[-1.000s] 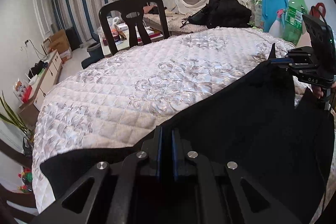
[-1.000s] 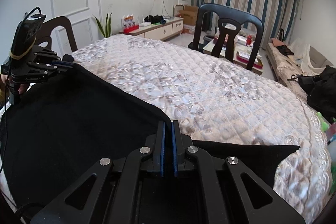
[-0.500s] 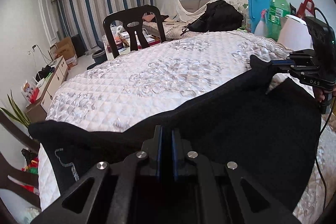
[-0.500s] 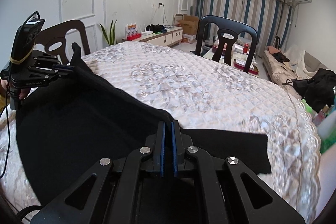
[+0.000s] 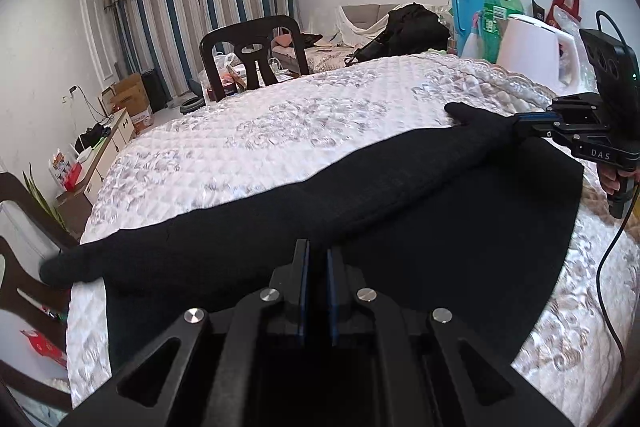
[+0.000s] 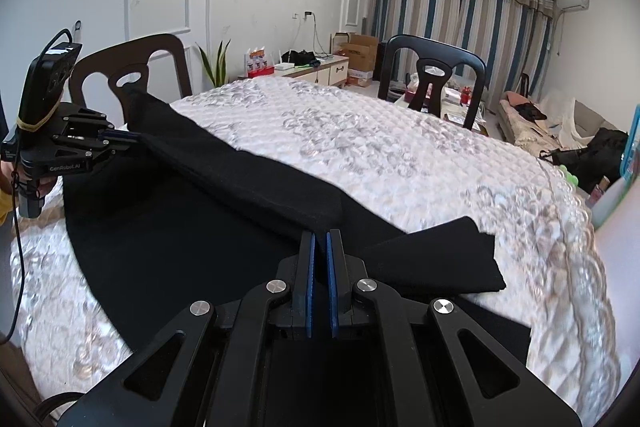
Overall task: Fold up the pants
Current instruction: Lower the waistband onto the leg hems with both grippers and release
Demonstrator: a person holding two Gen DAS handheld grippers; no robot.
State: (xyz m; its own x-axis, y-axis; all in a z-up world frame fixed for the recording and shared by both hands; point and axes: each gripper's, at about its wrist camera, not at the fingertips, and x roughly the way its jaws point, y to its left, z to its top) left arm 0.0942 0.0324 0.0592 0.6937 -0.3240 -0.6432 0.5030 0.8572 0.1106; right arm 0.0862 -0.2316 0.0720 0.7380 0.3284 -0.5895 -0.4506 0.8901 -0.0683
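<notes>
The black pants (image 5: 420, 211) lie spread across the near half of the worktop (image 5: 304, 115), a round top under a quilted white cover, with one long fold of cloth raised as a ridge that runs between the two tools. In the left wrist view the left tool (image 5: 316, 259) sits at 6 o'clock with its blue-padded fingers drawn nearly together on the near end of that ridge, and the right tool (image 5: 520, 127) at 3 o'clock pinches the far end, a short tip of cloth poking past its fingers towards 12 o'clock. The right wrist view agrees: the right tool (image 6: 320, 243) is nipped on the fold at 6 o'clock, the left tool (image 6: 132, 139) holds the other end at 9 o'clock, and a loose flap lies flat at 4 o'clock. The cloth looks soft, limp and fairly light, with a matt knit surface that should not slip much between the pads; it sags in the middle of the span, so it will not hold any shape on its own. Judging by this, the sound place to grip is the doubled edge near each end, as now, keeping the span taut so the fold lands straight; a slack middle would likely drag or bunch against the quilted cover.
</notes>
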